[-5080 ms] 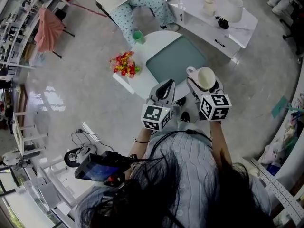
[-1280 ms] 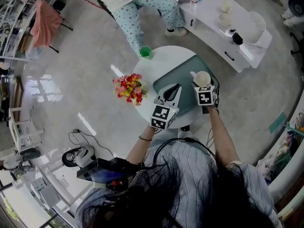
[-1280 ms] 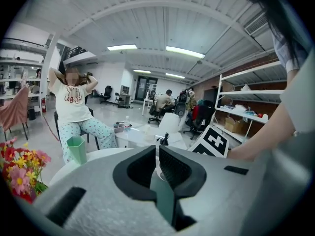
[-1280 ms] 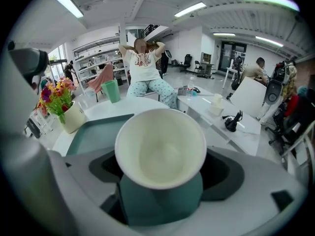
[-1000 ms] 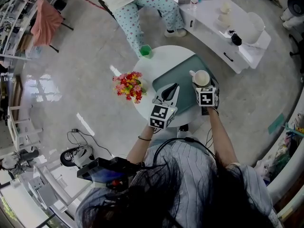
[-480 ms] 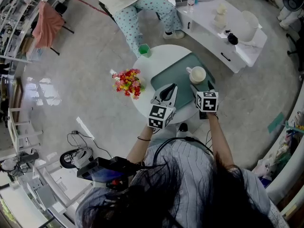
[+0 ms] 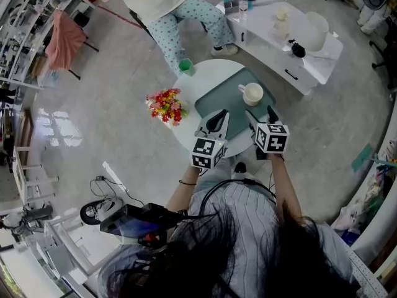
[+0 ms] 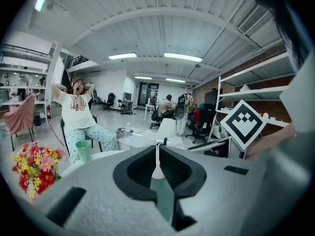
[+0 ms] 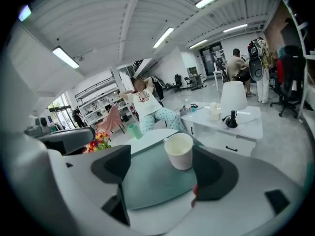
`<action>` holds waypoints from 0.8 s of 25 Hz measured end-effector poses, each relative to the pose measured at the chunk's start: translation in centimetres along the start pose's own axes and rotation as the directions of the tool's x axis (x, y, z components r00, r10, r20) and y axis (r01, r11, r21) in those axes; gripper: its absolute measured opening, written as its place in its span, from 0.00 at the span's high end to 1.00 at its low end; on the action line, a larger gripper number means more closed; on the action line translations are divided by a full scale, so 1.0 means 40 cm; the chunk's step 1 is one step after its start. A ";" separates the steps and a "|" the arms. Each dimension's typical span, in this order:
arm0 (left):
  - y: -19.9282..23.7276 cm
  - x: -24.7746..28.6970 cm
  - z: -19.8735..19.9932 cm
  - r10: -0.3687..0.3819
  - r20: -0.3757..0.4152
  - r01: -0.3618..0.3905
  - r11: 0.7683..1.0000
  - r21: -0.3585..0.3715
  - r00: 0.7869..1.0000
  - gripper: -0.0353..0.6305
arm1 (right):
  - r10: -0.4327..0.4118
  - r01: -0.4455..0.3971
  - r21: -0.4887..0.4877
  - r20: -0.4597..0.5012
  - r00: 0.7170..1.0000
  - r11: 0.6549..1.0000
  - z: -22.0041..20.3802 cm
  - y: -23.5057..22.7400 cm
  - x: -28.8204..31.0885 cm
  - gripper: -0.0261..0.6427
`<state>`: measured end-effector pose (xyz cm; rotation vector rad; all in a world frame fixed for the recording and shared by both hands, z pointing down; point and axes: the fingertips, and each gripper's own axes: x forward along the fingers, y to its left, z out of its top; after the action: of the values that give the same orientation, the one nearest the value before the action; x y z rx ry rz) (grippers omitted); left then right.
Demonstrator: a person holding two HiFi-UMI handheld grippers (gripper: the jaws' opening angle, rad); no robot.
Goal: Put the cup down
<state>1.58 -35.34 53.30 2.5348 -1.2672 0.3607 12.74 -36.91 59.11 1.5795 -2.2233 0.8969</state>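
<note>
Cup (image 7: 252,94) is standing upright and free on the green mat (image 7: 222,99) that is covering the right part of the round white desk (image 7: 208,73), so the putting-down is looking finished. The right gripper (image 7: 260,113) is hovering just near of it with its jaws spread wide and nothing between them. In the right gripper view the cup (image 9: 179,151) is sitting straight ahead, a little right of the centre line and beyond the jaw tips of the right gripper (image 9: 162,177), touching neither jaw. A clean retreat is depending on pulling straight back toward the near edge, away from the cup, since a sideways drift to the right would be bringing the right jaw toward its wall. The cup's long axis is running vertically, and its handle is pointing left and away.

The left gripper (image 7: 214,121) is waiting over the near edge of the mat, farther from the cup, with its jaws pressed together on nothing; in its own view the left gripper (image 8: 157,173) is blocking the desk and the cup is not showing.

The handle is barely peeking past the cup's left rim in the right gripper view. A small red spot on the right jaw's inner face is proving hard to identify.
</note>
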 end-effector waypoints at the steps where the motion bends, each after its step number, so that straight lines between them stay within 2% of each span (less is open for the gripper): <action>1: -0.004 -0.009 0.001 0.005 0.002 -0.005 1.000 -0.001 1.000 0.92 | 0.012 -0.012 0.007 0.009 1.000 1.000 0.002 0.010 -0.013 0.36; 7: -0.032 -0.071 0.006 0.036 0.017 -0.036 0.999 -0.010 0.999 0.92 | 0.078 -0.080 0.037 0.065 0.995 0.996 0.010 0.060 -0.089 0.39; 12: -0.077 -0.118 0.008 0.050 0.029 -0.050 0.999 -0.016 0.998 0.92 | 0.090 -0.099 0.081 0.105 0.990 0.992 0.002 0.076 -0.147 0.56; 17: -0.118 -0.147 -0.008 0.050 0.022 -0.049 0.999 -0.016 0.999 0.92 | 0.130 -0.142 0.118 0.103 0.986 0.983 -0.028 0.090 -0.175 0.61; 20: -0.138 -0.161 -0.022 0.047 0.009 -0.047 0.999 -0.015 0.999 0.92 | 0.142 -0.153 0.107 0.104 0.984 0.982 -0.045 0.097 -0.191 0.62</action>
<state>2.22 -27.11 51.13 2.5011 -1.3296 0.3493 11.75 -29.19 55.06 1.5530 -2.4223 1.0268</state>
